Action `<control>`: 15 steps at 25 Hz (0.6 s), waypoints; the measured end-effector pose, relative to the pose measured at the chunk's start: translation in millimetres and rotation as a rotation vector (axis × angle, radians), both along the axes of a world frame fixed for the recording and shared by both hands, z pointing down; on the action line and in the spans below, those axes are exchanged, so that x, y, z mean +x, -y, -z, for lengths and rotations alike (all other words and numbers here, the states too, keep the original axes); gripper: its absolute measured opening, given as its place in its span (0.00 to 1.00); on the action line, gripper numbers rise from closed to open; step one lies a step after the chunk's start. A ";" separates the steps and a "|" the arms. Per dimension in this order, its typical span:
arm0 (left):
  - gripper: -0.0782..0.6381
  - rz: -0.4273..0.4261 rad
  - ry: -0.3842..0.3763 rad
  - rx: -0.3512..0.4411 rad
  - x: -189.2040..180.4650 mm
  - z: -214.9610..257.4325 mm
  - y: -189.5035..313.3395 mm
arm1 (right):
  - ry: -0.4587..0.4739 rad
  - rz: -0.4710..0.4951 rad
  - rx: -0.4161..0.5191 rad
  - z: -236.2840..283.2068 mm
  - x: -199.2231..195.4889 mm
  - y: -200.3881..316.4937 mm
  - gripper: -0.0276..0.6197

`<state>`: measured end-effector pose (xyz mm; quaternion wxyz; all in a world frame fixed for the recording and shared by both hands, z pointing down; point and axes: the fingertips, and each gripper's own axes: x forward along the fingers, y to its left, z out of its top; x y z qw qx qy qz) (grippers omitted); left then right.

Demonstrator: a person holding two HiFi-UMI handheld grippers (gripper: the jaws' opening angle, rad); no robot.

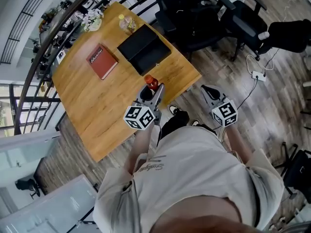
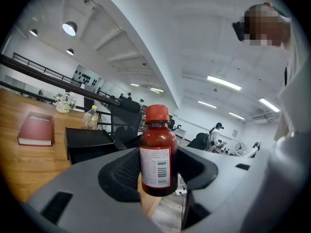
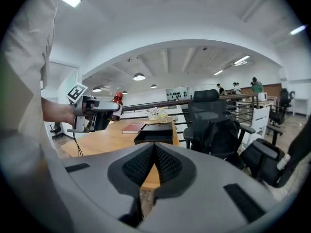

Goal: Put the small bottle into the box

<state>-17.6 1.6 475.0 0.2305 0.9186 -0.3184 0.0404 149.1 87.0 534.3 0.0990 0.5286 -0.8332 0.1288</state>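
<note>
A small dark-red bottle point(image 2: 158, 152) with a red cap and a white label stands upright between the pads of my left gripper point(image 2: 156, 171), which is shut on it. In the head view the bottle point(image 1: 151, 83) is held over the table's near edge, just short of the black open box point(image 1: 144, 49). The box point(image 2: 87, 142) lies ahead and to the left in the left gripper view. My right gripper point(image 3: 154, 166) is shut with nothing in it, off the table's side point(image 1: 212, 94). It sees the left gripper point(image 3: 97, 113) lifted with the bottle point(image 3: 116, 103).
On the wooden table point(image 1: 97, 106) lie a red book point(image 1: 102, 61), a clear plastic bottle point(image 1: 127, 23) and a flower vase point(image 1: 92, 21) behind the box. Black office chairs point(image 1: 194, 18) stand past the table. A railing point(image 1: 34, 67) runs along its far side. Cables point(image 1: 255, 74) lie on the floor.
</note>
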 end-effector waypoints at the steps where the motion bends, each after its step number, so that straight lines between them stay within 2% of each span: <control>1: 0.42 -0.006 0.001 -0.002 -1.5 0.0 5.7 | -0.031 0.020 0.011 5.1 -4.1 10.3 0.03; 3: 0.42 -0.017 0.003 -0.005 -7.6 -1.0 18.1 | -0.075 0.062 0.038 16.5 -15.8 33.3 0.03; 6: 0.42 -0.006 0.000 -0.010 -27.3 -8.0 41.9 | -0.093 0.124 0.065 29.6 -43.1 73.4 0.03; 8: 0.42 0.025 -0.006 -0.032 -48.7 -18.6 54.7 | -0.106 0.173 0.073 34.6 -67.5 94.3 0.03; 12: 0.42 0.099 -0.036 -0.073 -81.6 -37.8 84.3 | -0.196 0.299 0.095 44.8 -106.5 137.0 0.03; 15: 0.42 0.115 -0.027 -0.078 -94.9 -43.3 91.5 | -0.150 0.323 0.090 55.3 -125.6 153.9 0.03</control>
